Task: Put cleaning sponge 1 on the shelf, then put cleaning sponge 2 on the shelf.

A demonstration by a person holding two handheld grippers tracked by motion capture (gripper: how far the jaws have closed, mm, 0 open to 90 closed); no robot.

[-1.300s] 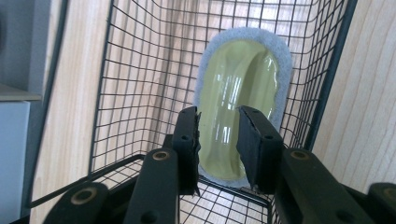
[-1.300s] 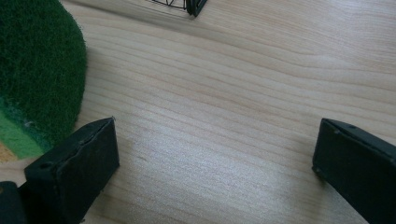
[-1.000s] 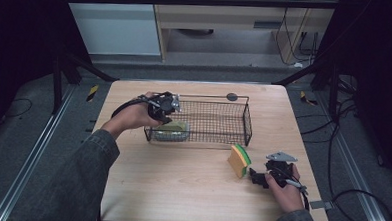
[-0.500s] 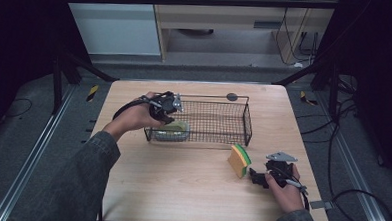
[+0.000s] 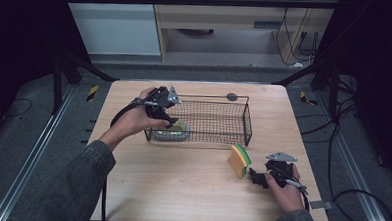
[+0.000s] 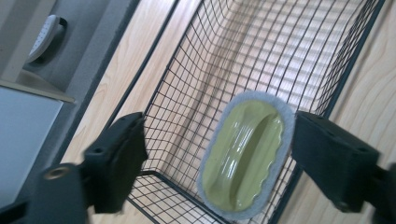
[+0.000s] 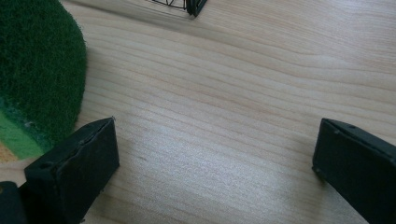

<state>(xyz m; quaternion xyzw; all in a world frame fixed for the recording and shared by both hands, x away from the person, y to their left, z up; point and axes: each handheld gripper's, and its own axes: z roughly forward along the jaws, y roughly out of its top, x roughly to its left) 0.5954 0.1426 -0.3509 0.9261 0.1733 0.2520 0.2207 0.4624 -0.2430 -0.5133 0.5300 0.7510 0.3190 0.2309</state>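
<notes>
Jaws wide above wire basket (image 6: 261,46); green scrubber (image 6: 247,154) lies inside.

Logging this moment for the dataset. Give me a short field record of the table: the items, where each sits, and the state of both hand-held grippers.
surface: wooden table
container: black wire basket, standing on the table
item in basket: green scrubber with grey rim, lying at the basket's left end
item on table: yellow-green sponge, standing on edge in front of the basket's right end
left hand-held gripper: open, above the scrubber, jaws either side of it, not gripping
right hand-held gripper: open, low over the table beside the sponge, nothing between the jaws
</notes>
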